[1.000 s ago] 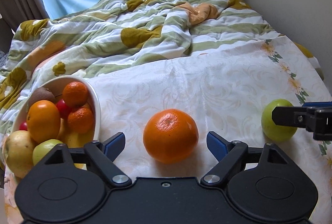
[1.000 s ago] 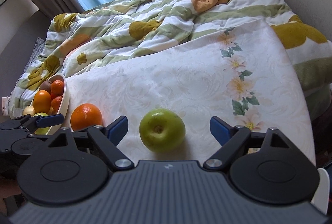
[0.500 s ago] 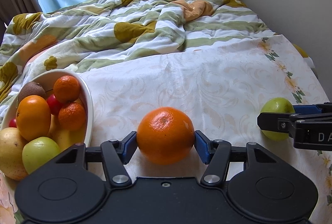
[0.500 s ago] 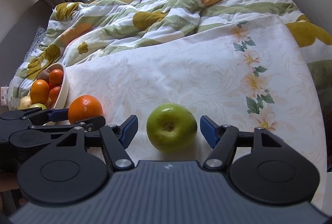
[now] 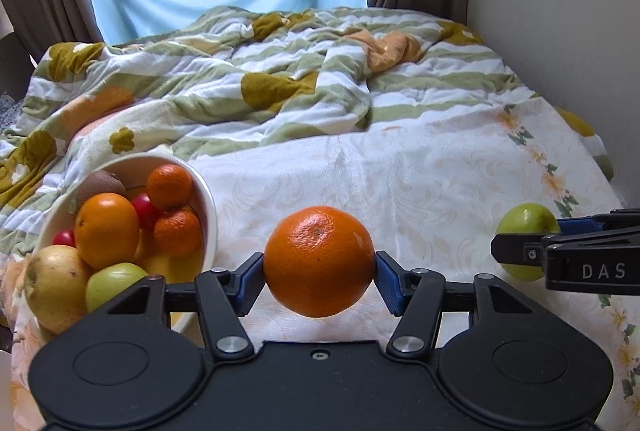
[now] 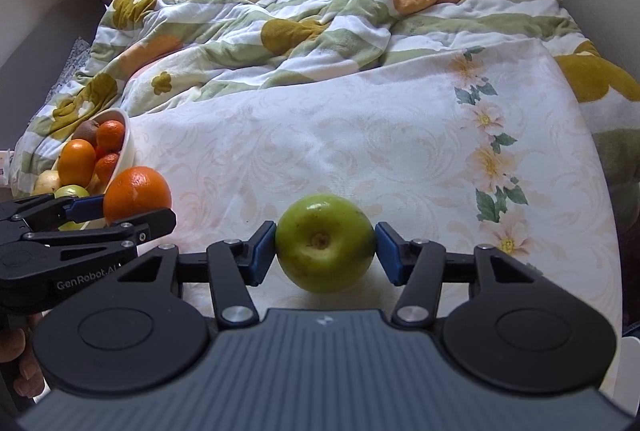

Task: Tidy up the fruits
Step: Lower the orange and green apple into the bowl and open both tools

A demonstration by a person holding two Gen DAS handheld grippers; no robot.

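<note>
My left gripper (image 5: 319, 277) is shut on a large orange (image 5: 319, 260), held just above the white floral cloth. My right gripper (image 6: 325, 249) is shut on a green apple (image 6: 325, 242), low over the cloth. In the left wrist view the apple (image 5: 522, 227) shows at the right in the other gripper's fingers. In the right wrist view the orange (image 6: 136, 193) shows at the left. A white bowl (image 5: 202, 199) at the left holds oranges, mandarins, a kiwi, red fruits, a pear and a green apple; it also shows in the right wrist view (image 6: 126, 147).
A white floral cloth (image 5: 400, 183) covers the near part of the bed. A rumpled green, white and mustard blanket (image 5: 260, 71) lies behind it. A wall (image 5: 560, 11) runs along the right. Curtains and a window stand at the back.
Both grippers closed from open: the left onto the orange, the right onto the green apple. Both fruits now sit lifted slightly off the cloth.
</note>
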